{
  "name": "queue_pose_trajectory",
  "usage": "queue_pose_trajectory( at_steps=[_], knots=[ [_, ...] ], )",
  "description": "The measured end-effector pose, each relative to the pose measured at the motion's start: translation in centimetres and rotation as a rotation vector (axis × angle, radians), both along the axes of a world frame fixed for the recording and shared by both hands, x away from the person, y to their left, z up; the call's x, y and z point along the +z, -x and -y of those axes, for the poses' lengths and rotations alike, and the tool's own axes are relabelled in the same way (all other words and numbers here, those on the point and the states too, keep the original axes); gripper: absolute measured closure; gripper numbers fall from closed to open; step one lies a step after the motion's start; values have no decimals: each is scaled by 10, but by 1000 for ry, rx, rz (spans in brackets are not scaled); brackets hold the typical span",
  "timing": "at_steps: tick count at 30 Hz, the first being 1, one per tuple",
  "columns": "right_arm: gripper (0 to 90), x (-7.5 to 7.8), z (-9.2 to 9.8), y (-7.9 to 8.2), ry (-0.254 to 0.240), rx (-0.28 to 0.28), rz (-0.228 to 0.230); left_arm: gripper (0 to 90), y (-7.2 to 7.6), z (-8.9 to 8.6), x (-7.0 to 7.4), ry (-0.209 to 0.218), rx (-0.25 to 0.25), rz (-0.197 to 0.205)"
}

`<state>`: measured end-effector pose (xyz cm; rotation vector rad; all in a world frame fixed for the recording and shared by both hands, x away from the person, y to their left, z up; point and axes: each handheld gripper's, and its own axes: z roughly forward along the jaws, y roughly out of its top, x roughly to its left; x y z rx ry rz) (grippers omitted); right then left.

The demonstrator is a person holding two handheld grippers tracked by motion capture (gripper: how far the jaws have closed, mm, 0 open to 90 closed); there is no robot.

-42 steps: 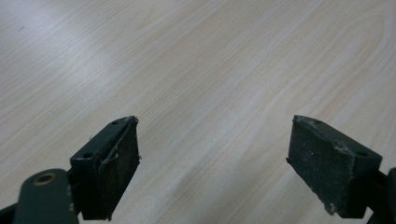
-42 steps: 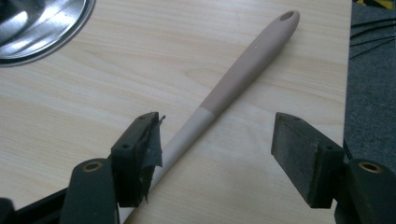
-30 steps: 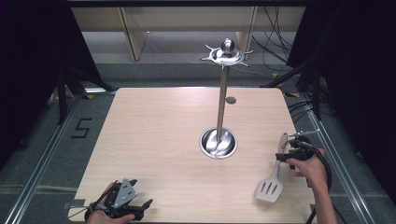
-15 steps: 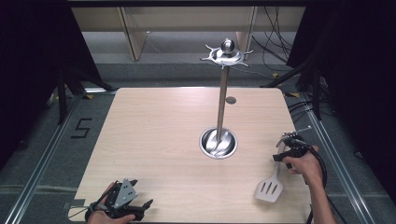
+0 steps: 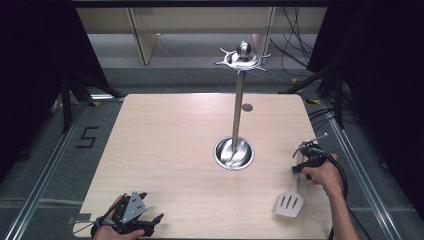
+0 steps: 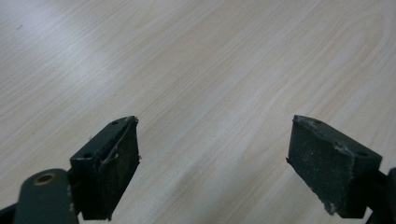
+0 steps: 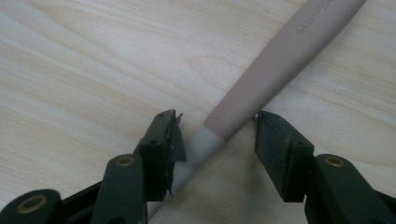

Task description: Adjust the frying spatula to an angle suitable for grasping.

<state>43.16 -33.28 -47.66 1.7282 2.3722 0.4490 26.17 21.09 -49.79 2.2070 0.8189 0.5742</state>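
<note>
A pale wooden table (image 5: 165, 150) is seen across the middle of the high view. Just right of its centre a steel stand (image 5: 238, 112) rises from a round dish-shaped base to a spoked top plate with a ball on it. At the lower right of that view a spatula (image 5: 291, 197) lies flat on the wood, its slotted blade toward the bottom edge and its handle pointing up the frame. The right gripper (image 5: 302, 162) is placed over the handle; in the right gripper view the handle (image 7: 275, 60) is seen passing diagonally between the jaws, which have just been closing and stand narrowed about it, gaps still visible. At the lower left, the left gripper (image 5: 131, 220) is held low with its jaws spread wide over bare wood.
</note>
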Motion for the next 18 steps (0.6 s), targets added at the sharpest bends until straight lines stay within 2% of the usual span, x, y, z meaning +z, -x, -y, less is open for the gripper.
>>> queue_pose_trajectory(
  at_steps=[3,4,8,10,12,13,16,17,18],
  knots=[
    [519,0,-6,-1,14,-27,-16,159,0,0,0,-1,0,-1],
    [558,1,-9,-4,21,25,-14,159,0,0,0,0,-1,0],
    [615,1,-16,-5,22,54,-11,159,0,-1,1,-2,1,2],
    [668,2,-24,-6,18,110,-30,159,0,-2,1,-2,1,3],
    [685,1,-27,-6,26,124,-23,159,0,-1,1,2,0,0],
    [712,2,-33,-7,40,156,-43,159,0,-1,1,4,0,1],
    [742,0,-37,-7,49,231,-28,159,0,-1,1,3,1,0],
    [751,2,-42,-6,46,224,-51,159,0,-2,1,3,2,2],
    [756,2,-43,-6,55,246,-54,159,0,-2,2,2,2,3]
  ],
)
